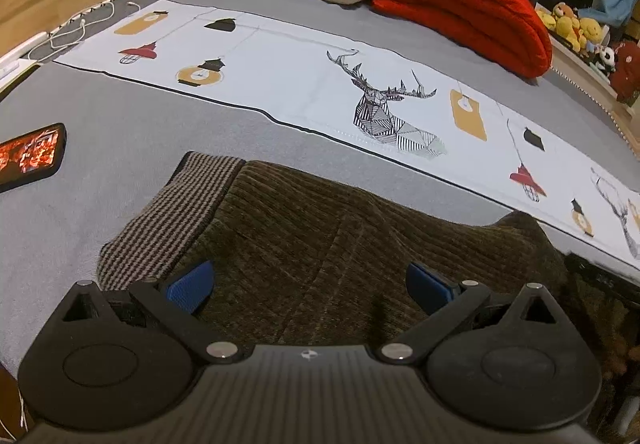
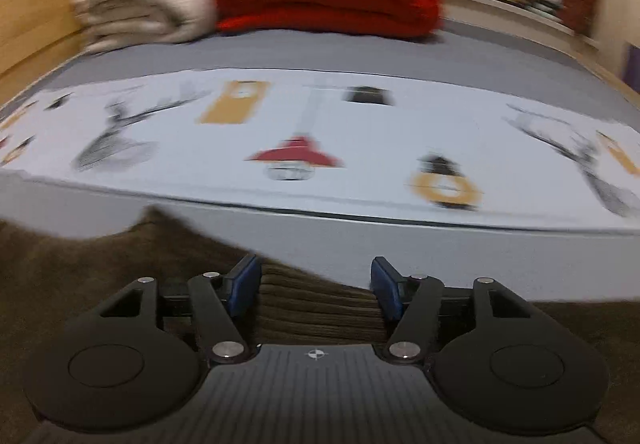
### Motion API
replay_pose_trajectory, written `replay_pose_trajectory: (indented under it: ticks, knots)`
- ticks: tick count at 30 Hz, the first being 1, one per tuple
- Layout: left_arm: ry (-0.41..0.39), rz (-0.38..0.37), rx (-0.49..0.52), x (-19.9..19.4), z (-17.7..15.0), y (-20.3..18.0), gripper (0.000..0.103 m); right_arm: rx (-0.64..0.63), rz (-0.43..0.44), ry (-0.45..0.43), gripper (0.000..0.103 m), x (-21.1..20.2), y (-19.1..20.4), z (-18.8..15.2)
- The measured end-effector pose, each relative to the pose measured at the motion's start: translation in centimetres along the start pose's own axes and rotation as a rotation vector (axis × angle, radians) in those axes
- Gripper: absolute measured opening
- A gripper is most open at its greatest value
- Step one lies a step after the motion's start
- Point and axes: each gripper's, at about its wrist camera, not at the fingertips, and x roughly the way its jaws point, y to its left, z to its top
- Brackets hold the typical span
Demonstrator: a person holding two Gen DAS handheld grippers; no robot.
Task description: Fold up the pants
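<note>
Both jaws stand wide: the left hand-held gripper (image 1: 308,284) over the brown corduroy pants (image 1: 320,228), the right hand-held gripper (image 2: 316,284) straddling a corduroy fold, unpinched.

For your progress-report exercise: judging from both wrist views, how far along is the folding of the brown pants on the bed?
Done: the brown pants lie on the grey bed, striped waistband showing. Whether a fold exists, I cannot tell.
In hand: the left claw and right claw stand open over the cloth, gripping nothing.
Left: grasping an edge and folding.
</note>
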Motion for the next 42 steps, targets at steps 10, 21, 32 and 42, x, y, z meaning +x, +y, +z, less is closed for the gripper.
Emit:
replay_pose_trajectory:
  ticks: [10, 21, 32, 42]
  knots:
    - [-0.016, 0.007, -0.002, -1.6, -0.5, -1.1, 0.103, 0.161, -0.132, 0.001, 0.065, -6.4, -9.1, -2.2]
    - [-0.040, -0.053, 0.236, -3.5, -6.7, -9.9, 0.103, -0.021, -0.079, 0.155, 0.076, -13.0, -15.9, -10.8]
    - [-0.019, 0.067, 0.302, -3.2, -12.3, -10.9, 0.103, 0.327, -0.396, 0.113, 0.083, -18.5, -33.6, -13.9]
    - [-0.082, -0.025, 0.187, -8.1, -11.6, -13.4, 0.103, 1.032, -0.363, -0.209, 0.084, -25.8, -42.0, -17.6]
